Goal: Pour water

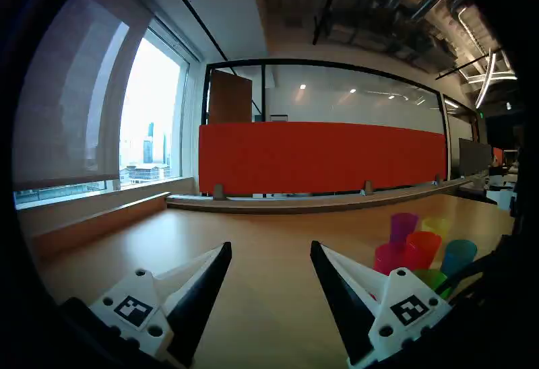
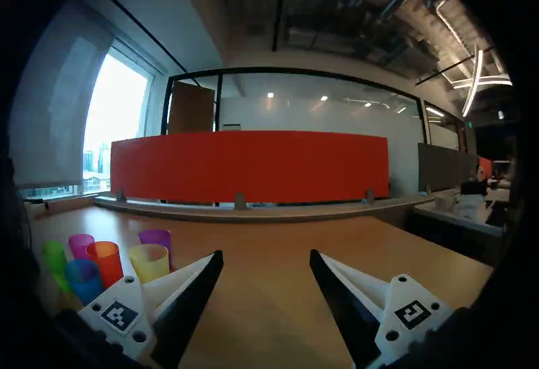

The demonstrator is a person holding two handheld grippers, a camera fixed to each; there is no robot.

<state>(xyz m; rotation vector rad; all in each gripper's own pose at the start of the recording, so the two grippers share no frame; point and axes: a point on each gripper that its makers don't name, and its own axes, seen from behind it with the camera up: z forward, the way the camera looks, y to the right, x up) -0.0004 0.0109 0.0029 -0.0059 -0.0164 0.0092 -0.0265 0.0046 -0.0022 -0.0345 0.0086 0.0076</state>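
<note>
Six translucent cups (image 2: pixel 106 260), assorted bright colours, clustered on wooden desk (image 2: pixel 269 248)

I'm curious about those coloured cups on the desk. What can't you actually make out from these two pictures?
- Left gripper view: the green cup is mostly hidden behind a finger of the left gripper.
- Right gripper view: the yellow cup has its lower part hidden by a finger of the right gripper.
- Either view: whether any cup holds water; the cameras sit too low.
- Left gripper view: items on the far desk are dark and too small.
</note>
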